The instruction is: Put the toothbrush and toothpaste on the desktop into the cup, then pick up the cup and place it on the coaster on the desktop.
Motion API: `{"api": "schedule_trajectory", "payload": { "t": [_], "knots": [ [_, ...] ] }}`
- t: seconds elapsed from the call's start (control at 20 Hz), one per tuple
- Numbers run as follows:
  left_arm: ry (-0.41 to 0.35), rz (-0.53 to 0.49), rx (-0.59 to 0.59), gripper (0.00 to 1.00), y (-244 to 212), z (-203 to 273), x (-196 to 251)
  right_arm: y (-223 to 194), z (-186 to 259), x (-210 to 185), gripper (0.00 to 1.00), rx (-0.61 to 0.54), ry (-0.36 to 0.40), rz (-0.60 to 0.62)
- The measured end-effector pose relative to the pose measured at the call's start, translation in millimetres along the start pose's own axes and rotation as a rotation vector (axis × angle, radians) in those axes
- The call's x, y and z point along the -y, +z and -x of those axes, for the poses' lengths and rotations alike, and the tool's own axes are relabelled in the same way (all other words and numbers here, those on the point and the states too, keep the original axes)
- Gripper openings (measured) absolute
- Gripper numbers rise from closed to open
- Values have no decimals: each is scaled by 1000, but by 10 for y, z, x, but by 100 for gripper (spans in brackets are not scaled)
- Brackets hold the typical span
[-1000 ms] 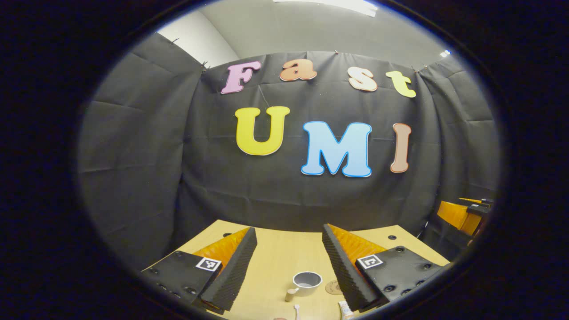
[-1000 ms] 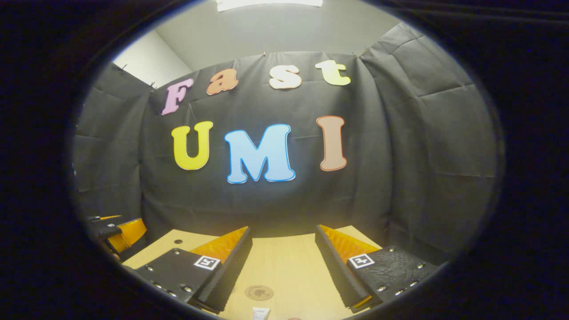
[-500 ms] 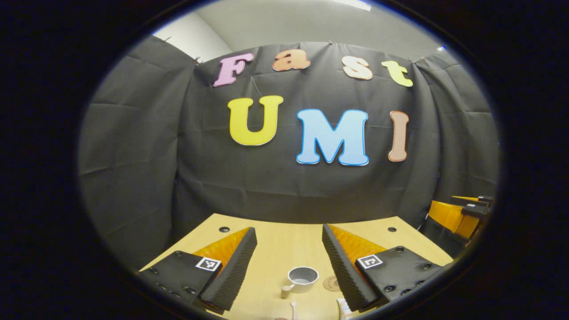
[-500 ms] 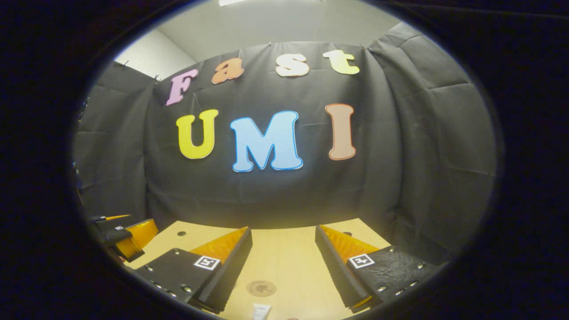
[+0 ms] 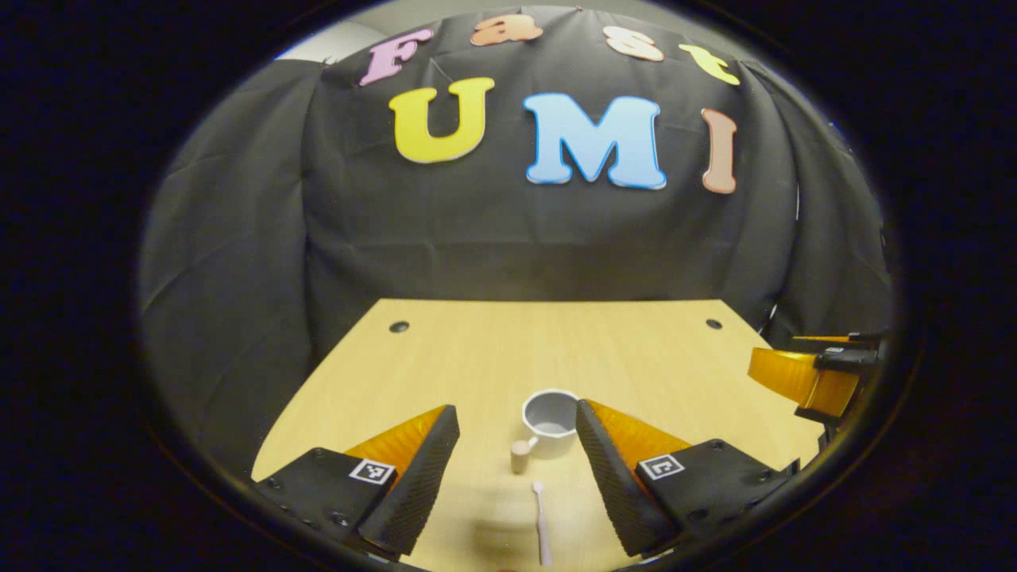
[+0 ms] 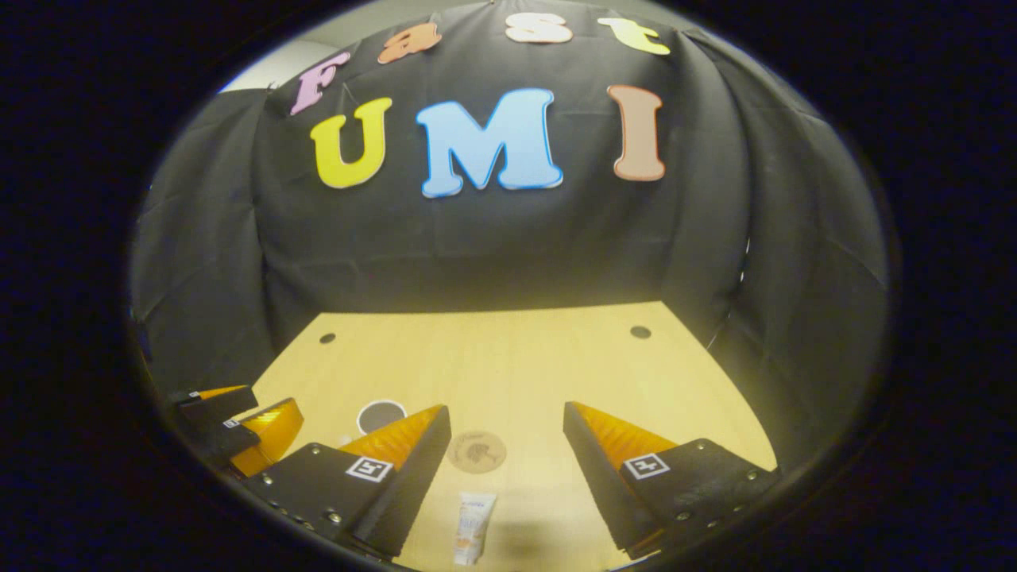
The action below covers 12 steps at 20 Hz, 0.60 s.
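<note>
The cup (image 5: pixel 550 415) is seen upright on the desk (image 5: pixel 477 357) in the left gripper view, with the toothbrush (image 5: pixel 541 524) lying nearer, between the fingers of the left gripper (image 5: pixel 516 425), which is held wide apart with nothing in it. In the right gripper view, the toothpaste (image 6: pixel 473 524) lies just below the coaster (image 6: pixel 477 452), both between the spread, empty fingers of the right gripper (image 6: pixel 507 421); what is probably the cup (image 6: pixel 381 415) is partly hidden at left.

A recording booth, not a home: black cloth wall (image 5: pixel 508 238) hung around a bare wooden desktop (image 6: pixel 508 357) with drilled holes.

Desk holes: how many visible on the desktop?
2. In the right gripper view, one hole sits near the far left corner of the desk, the other hole near the far right corner. The near edge is out of view, so more are possible.
</note>
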State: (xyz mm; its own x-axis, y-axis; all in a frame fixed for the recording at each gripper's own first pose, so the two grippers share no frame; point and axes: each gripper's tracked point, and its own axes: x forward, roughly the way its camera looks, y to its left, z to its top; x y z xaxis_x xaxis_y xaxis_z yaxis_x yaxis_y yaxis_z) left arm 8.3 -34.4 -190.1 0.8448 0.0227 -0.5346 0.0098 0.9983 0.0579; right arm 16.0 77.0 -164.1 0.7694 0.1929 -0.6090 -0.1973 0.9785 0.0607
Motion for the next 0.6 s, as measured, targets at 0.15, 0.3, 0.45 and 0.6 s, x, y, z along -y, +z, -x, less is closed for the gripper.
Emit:
{"api": "schedule_trajectory", "payload": {
  "t": [0.15,0.3,0.45,0.6],
  "knots": [
    [-19,25,-132,100,-481,-106,41,-554,-133,-97,90,-185,25,-3],
    [-41,56,-255,96,-920,-197,84,-979,-232,-200,90,-318,55,-41],
    [-48,64,-404,100,-1368,-223,74,-1306,-251,-257,92,-412,62,-61],
    [-45,49,-487,98,-1655,-290,52,-1590,-303,-299,93,-490,65,-90]
  ]
}}
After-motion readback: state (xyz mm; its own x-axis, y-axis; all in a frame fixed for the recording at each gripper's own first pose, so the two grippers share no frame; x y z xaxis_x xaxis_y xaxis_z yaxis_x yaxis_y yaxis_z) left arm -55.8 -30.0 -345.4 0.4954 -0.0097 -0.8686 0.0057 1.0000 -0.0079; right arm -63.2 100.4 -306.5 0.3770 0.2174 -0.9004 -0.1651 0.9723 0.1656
